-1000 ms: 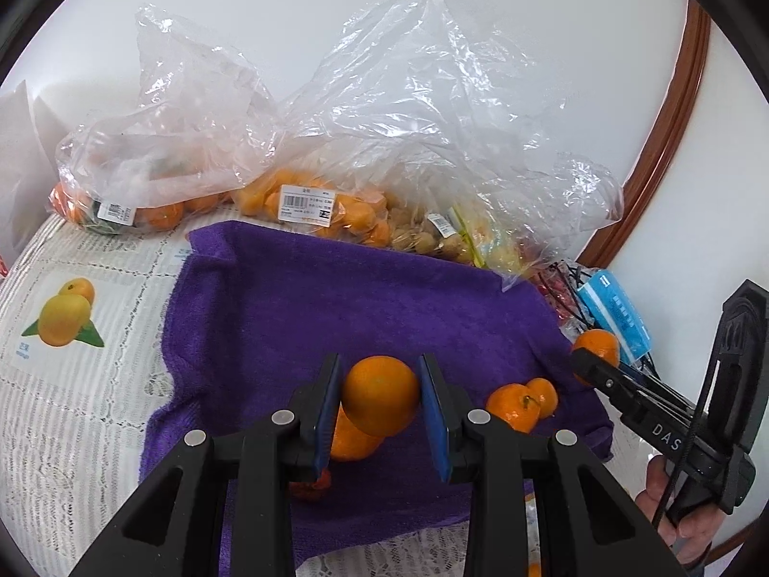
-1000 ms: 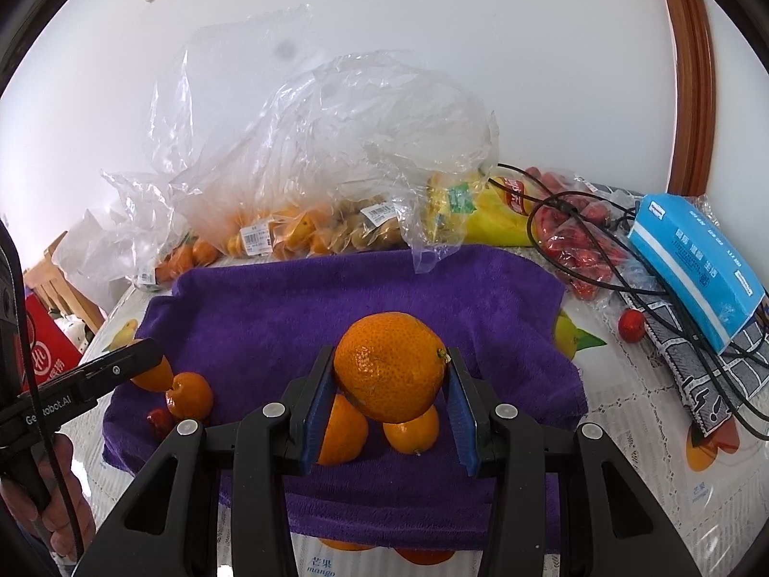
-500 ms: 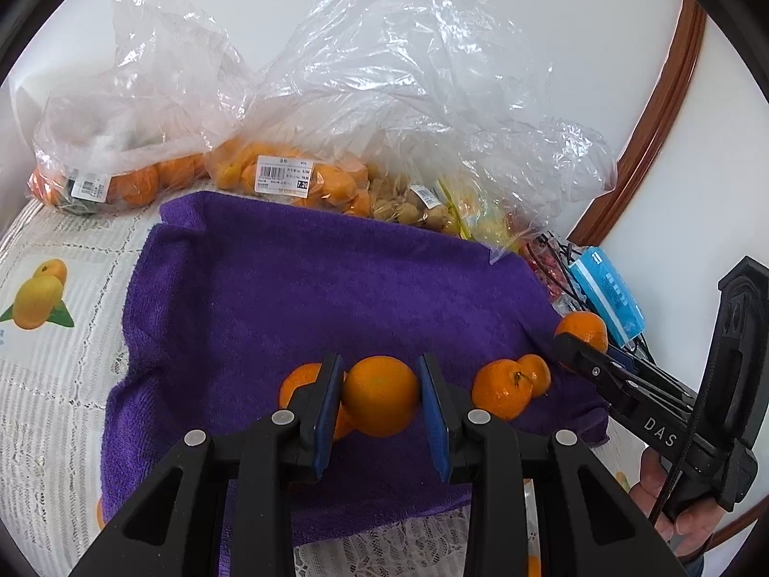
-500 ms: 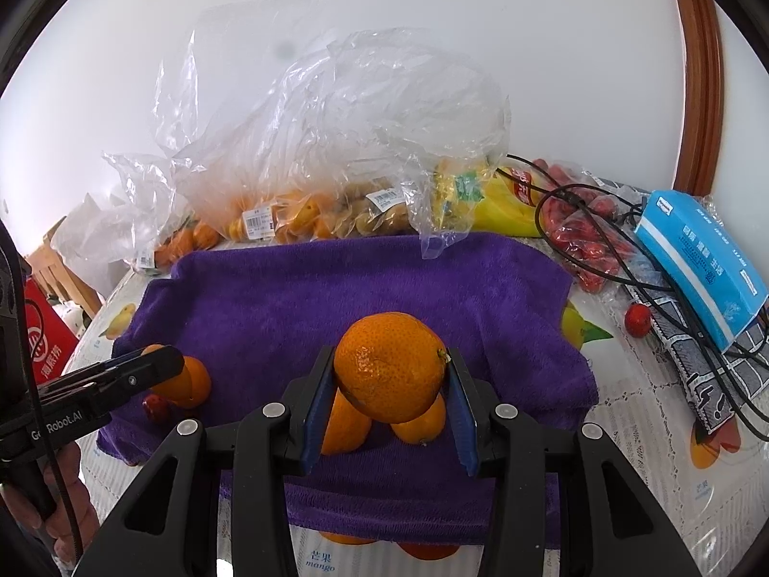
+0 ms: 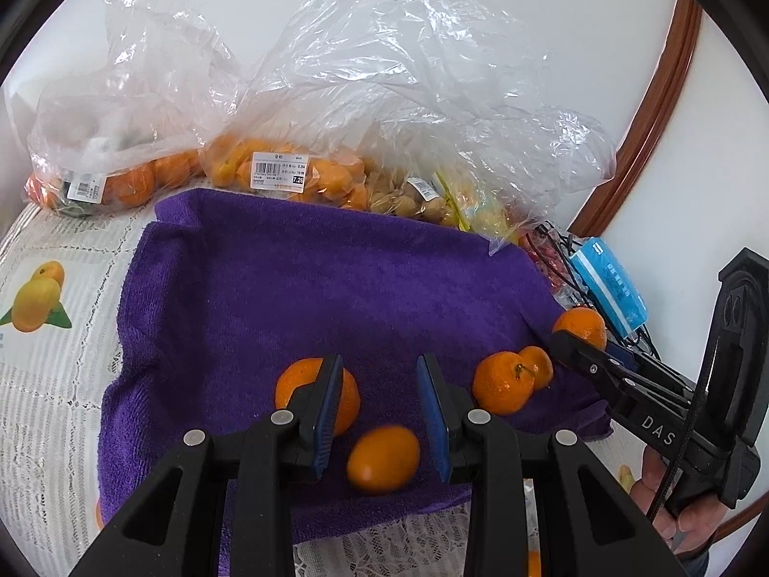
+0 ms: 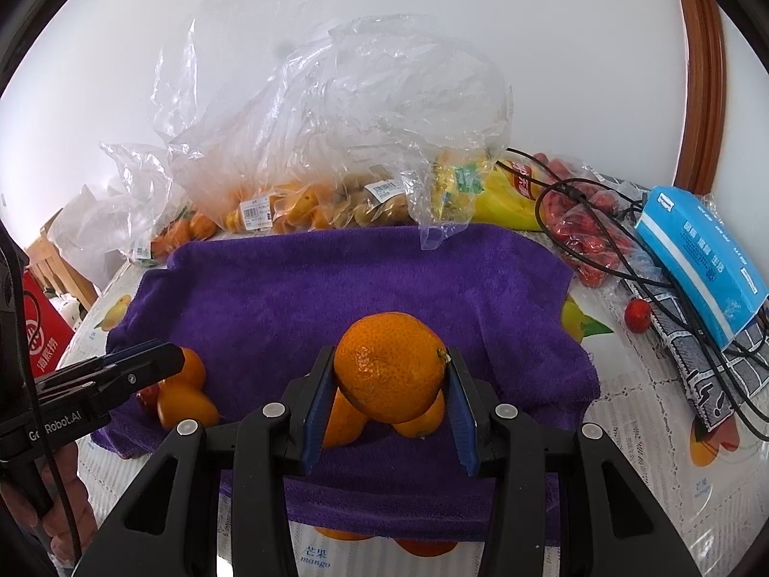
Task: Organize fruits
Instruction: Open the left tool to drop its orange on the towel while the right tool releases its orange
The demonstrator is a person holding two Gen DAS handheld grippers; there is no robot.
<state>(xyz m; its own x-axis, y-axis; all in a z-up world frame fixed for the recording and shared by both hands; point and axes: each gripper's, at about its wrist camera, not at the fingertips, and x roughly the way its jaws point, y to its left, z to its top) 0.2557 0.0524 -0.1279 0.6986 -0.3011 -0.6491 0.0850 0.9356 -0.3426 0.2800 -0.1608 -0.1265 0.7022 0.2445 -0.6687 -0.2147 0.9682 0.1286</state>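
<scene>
A purple towel [image 5: 312, 288] lies on the table, also in the right wrist view [image 6: 336, 288]. My left gripper [image 5: 379, 408] is open; a small orange [image 5: 383, 459] sits just below its jaws on the towel, blurred, beside another orange [image 5: 298, 380]. Two more oranges [image 5: 500, 387] lie to the right. My right gripper [image 6: 390, 408] is shut on a large orange [image 6: 389, 372], held above two oranges [image 6: 343, 420] on the towel. The left gripper's fingers [image 6: 139, 365] show at the left, over two oranges [image 6: 185, 408].
Clear plastic bags of oranges and other fruit [image 5: 288, 173] stand behind the towel. A blue tissue pack [image 6: 701, 259], black cables [image 6: 601, 231], red fruit [image 6: 581, 235] and a banana bag [image 6: 485, 192] lie at the right. The tablecloth [image 5: 43, 336] has fruit prints.
My left gripper has opened and let go of its orange, which has dropped onto the towel below the jaws. The right gripper still holds its orange in the same place.
</scene>
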